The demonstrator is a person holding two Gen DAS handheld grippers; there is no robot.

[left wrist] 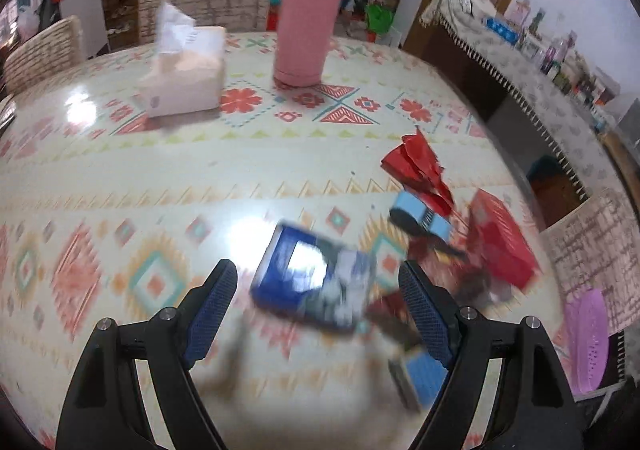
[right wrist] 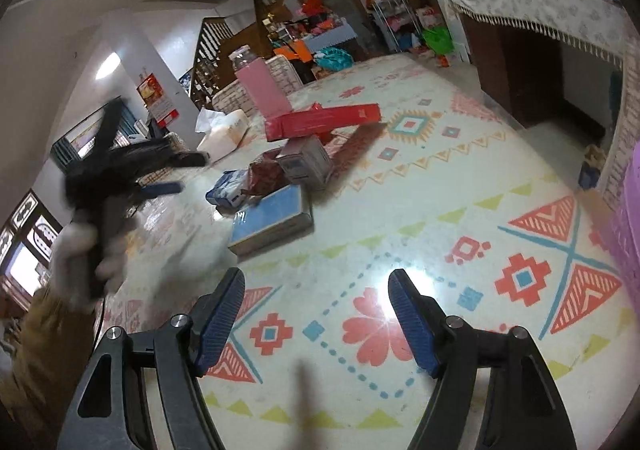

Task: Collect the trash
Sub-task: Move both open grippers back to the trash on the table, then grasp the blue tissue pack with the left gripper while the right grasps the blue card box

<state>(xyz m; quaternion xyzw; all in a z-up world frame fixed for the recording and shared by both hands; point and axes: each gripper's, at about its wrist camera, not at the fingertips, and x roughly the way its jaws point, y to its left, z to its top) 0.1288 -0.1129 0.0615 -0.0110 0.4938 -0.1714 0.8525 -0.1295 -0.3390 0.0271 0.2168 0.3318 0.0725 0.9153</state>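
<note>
While the left gripper (left wrist: 316, 286) hangs wide open over the pile, nothing is pinched yet: the blue packet (left wrist: 316, 282) lies on the glossy patterned tablecloth (left wrist: 160, 178) between its pads, seemingly untouched, though blur makes that hard to call. It looks like light, crinkly, slippery film, best taken across its narrow middle. Beside it sit a crumpled red wrapper (left wrist: 420, 174) and stiff red carton (left wrist: 500, 242), flat cardboard, easy by an edge. The right gripper (right wrist: 316, 314) is empty too, spread above bare cloth.
</note>
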